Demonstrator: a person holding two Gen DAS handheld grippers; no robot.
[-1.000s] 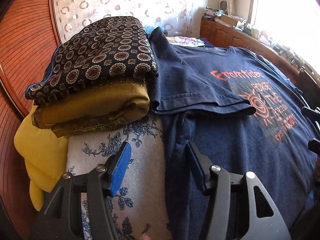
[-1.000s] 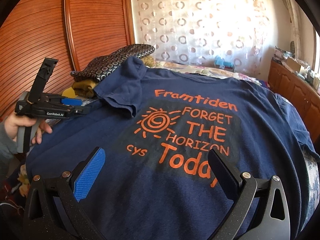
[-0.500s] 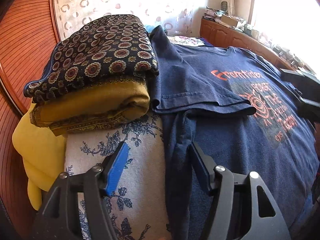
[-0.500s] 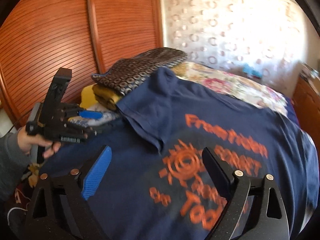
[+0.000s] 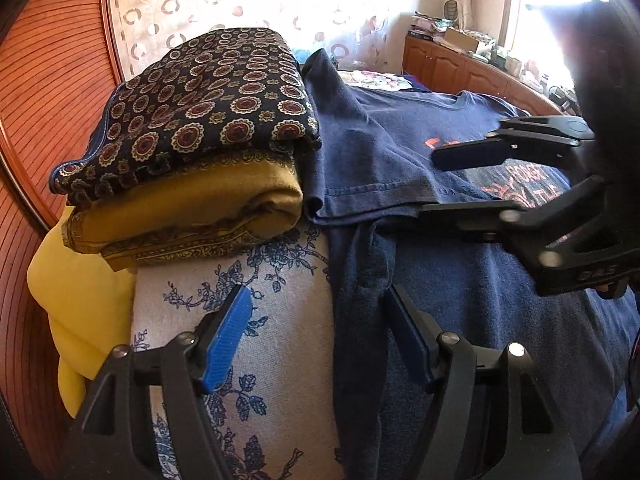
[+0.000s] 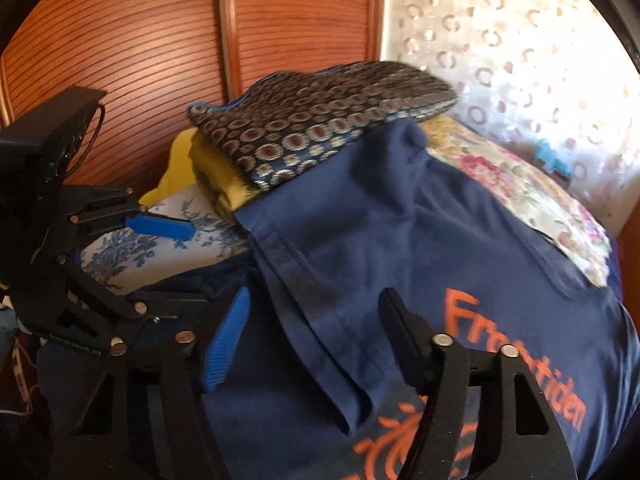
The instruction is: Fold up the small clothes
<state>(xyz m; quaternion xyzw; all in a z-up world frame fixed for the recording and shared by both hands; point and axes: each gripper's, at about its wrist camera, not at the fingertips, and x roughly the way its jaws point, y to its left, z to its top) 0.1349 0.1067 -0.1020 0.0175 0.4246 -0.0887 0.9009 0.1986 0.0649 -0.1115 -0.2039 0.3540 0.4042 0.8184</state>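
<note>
The left gripper has its jaws spread wide and empty, straddling the side edge of the navy T-shirt where that edge meets the blue-flowered cover beneath. That placement looks chosen so 1 finger can go either side of the hem for a pinch. The right gripper is likewise spread and holds nothing; its 2 fingers frame the sleeve, which lies folded inward over the chest, its cuff near the orange print. From the left wrist view the right gripper reaches in sideways with its fingers level with the sleeve's hem, probably to grasp or smooth it.

The shirt lies print up, spread across the bed, so the fold is only begun. Just beside its shoulder a stack of folded cloths, patterned dark on mustard, touches the sleeve's upper part, which could snag when the side is folded over. Behind stand slatted wooden doors and a circle-patterned curtain.
</note>
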